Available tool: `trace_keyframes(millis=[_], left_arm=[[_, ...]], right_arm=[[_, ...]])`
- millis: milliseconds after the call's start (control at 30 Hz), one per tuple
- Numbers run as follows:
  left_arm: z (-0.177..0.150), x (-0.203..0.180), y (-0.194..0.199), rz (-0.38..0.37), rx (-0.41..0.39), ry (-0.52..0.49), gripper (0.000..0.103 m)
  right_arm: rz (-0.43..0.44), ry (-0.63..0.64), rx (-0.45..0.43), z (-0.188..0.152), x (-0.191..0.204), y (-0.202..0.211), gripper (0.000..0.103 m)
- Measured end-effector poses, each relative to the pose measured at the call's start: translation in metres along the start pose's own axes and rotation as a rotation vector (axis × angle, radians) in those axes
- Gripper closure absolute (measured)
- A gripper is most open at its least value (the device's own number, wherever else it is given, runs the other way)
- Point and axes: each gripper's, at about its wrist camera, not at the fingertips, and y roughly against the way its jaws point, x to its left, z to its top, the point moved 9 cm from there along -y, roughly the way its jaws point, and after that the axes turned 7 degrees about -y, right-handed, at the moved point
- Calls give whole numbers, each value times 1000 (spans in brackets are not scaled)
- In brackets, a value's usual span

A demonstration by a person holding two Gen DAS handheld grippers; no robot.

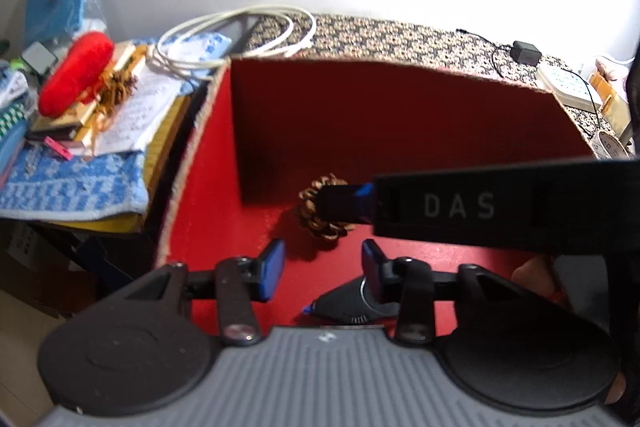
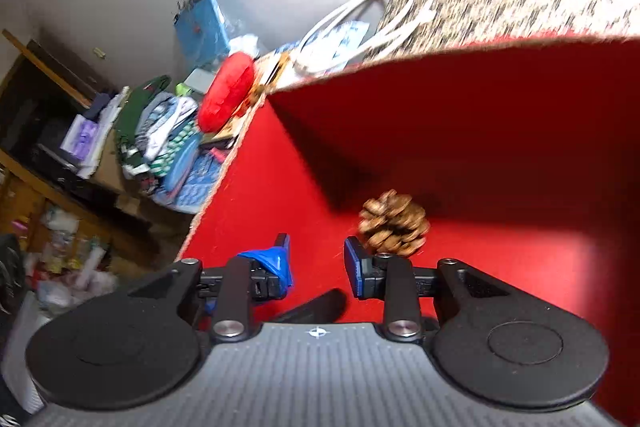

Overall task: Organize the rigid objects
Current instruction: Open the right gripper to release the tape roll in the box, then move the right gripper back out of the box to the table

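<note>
A pine cone (image 1: 324, 207) lies on the floor of the red box (image 1: 208, 187), near its back wall. The left gripper (image 1: 323, 267) has its jaws wide apart and empty. The right gripper (image 2: 318, 261) is beside the cone, jaws also apart, holding nothing.

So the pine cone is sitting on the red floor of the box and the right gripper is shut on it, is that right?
Not quite. The pine cone does sit on the red floor of the box, but the right gripper is open, with the cone lying just beyond its fingers. The right wrist view shows it.
</note>
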Motion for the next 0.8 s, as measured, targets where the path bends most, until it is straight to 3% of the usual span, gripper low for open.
trace_keyframes(millis=[200, 333, 533, 800], left_arm=[[3, -7, 19, 41, -43, -22, 32], [7, -11, 37, 89, -90, -52, 25], [8, -15, 61, 98, -111, -60, 15], [-2, -26, 94, 141, -151, -73, 0]], right_arm=[[-63, 13, -77, -3, -7, 21, 89], [-126, 47, -149, -5, -6, 40, 89], [-196, 58, -287, -6, 0, 76, 87], [-211, 99, -418, -18, 11, 119, 85]])
